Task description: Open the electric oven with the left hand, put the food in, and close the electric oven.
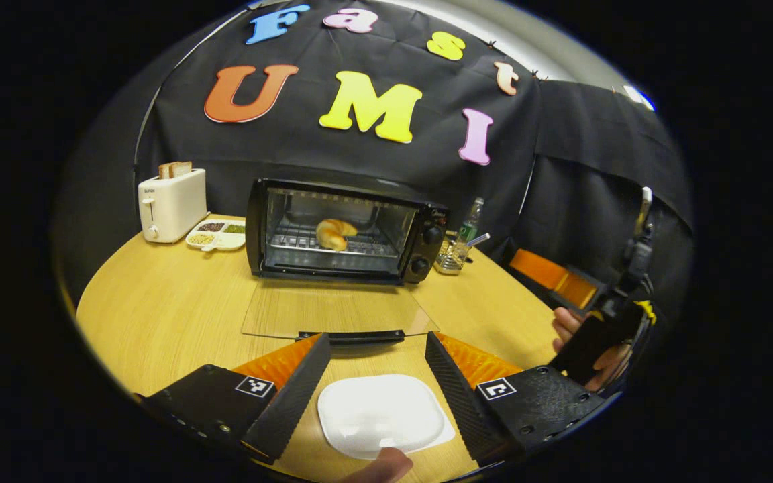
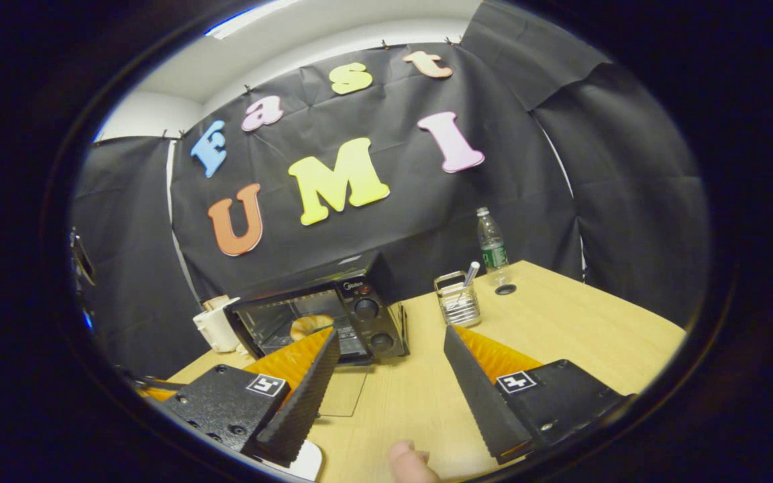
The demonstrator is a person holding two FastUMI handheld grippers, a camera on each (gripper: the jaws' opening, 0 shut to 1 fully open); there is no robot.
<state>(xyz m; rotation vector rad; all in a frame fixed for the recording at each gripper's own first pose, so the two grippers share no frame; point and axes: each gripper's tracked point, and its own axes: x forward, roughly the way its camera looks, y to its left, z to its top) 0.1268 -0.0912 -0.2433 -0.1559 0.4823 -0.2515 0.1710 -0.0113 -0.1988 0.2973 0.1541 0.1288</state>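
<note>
The black electric oven stands at the back of the round wooden table with its glass door folded flat onto the tabletop. A croissant lies on the rack inside. My left gripper is open just in front of the door's handle, over an empty white plate. The right gripper's body, held by a hand, shows at the right edge. In the right gripper view the oven with the croissant is at left, and my right gripper is open with nothing between its fingers.
A white toaster with bread and a divided snack dish sit left of the oven. A wire holder and a water bottle stand to its right. A fingertip shows at the bottom edge.
</note>
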